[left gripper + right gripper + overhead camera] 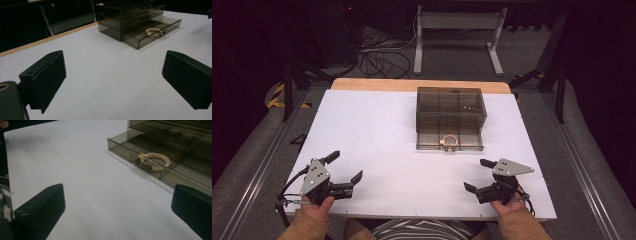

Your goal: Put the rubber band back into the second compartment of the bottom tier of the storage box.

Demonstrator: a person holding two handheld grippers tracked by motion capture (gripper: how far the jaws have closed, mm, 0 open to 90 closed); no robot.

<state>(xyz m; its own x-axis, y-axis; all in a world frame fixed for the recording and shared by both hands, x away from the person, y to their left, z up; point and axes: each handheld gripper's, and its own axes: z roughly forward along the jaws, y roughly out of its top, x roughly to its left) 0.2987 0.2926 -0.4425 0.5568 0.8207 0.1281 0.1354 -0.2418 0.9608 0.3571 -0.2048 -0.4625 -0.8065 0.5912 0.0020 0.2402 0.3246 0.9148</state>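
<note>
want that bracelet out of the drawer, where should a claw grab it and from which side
Grip the cream braided-rope bracelet on its rope arc, away from the metal clasp at the drawer's front wall. Come from above: it lies flat in the pulled-out bottom drawer of the smoky transparent plastic drawer box, so walls and dividers block sideways approaches. The right claw looks nearer, and its jaws stand open.
</note>
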